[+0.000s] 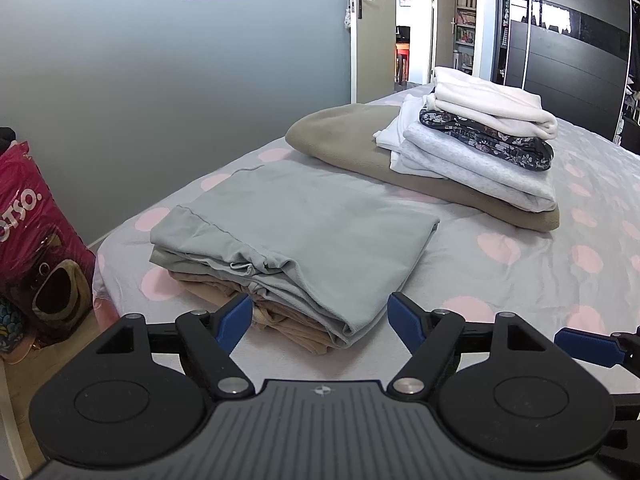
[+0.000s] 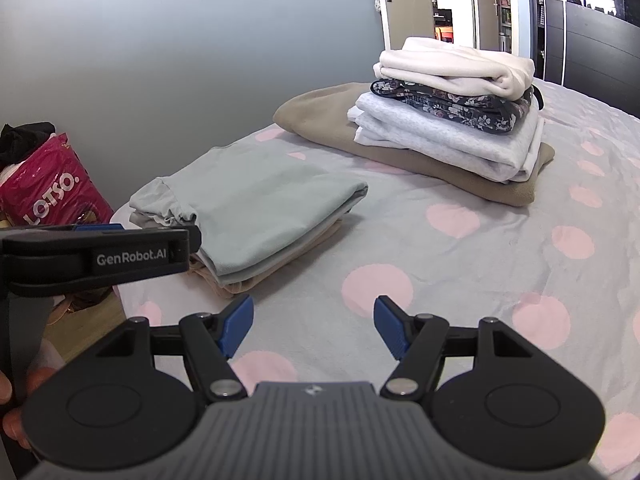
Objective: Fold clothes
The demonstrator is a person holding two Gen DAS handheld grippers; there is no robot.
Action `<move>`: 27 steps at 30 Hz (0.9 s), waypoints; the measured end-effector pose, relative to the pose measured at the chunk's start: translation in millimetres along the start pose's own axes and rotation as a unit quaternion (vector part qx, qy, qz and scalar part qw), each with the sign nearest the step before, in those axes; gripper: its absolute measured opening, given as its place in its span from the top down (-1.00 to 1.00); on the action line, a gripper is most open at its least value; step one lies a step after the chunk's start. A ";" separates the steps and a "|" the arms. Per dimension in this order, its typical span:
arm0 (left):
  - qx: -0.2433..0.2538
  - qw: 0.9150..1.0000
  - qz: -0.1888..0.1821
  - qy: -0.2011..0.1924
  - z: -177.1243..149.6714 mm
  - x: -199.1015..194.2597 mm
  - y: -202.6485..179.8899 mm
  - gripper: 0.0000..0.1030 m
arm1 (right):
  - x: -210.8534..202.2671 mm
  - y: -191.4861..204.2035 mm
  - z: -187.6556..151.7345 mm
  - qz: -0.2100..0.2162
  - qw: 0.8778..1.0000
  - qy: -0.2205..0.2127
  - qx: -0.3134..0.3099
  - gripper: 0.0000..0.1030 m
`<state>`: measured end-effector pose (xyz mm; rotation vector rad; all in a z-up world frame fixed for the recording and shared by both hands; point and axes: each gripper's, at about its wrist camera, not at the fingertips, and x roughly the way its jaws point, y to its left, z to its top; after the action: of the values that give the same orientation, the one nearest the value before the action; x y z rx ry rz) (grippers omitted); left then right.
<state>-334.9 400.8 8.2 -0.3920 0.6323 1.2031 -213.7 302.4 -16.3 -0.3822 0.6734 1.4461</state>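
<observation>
A folded pale grey-green garment (image 1: 288, 232) (image 2: 256, 200) lies on top of a folded tan garment (image 1: 288, 328) at the near left corner of the bed. My left gripper (image 1: 320, 316) is open, and the small pile's near corner sits between its blue fingers (image 1: 236, 320) without being pinched. My right gripper (image 2: 312, 316) is open over bare sheet, to the right of that pile, with nothing between its fingers. From the right wrist, the left gripper's side (image 2: 96, 258) shows beside the pile. A taller stack of folded clothes (image 1: 472, 140) (image 2: 448, 112) rests on a khaki blanket (image 1: 344, 140) farther back.
The bed's grey sheet with pink dots (image 1: 500, 256) (image 2: 460, 240) stretches to the right. Its left edge drops to a wooden floor, where a pink LOTSO bag (image 1: 36, 236) (image 2: 56, 188) stands. Behind are a grey wall, an open door (image 1: 376, 28) and a dark wardrobe (image 1: 568, 56).
</observation>
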 end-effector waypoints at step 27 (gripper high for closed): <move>-0.007 1.000 0.002 0.013 -3.3 2.0 5.5 -0.44 | 6.3 4.3 -4.6 0.005 1.000 0.014 -0.008 -0.35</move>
<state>-340.4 402.1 4.7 -0.4193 0.6472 1.2089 -218.9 304.9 -23.1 -0.4119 0.6879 1.4592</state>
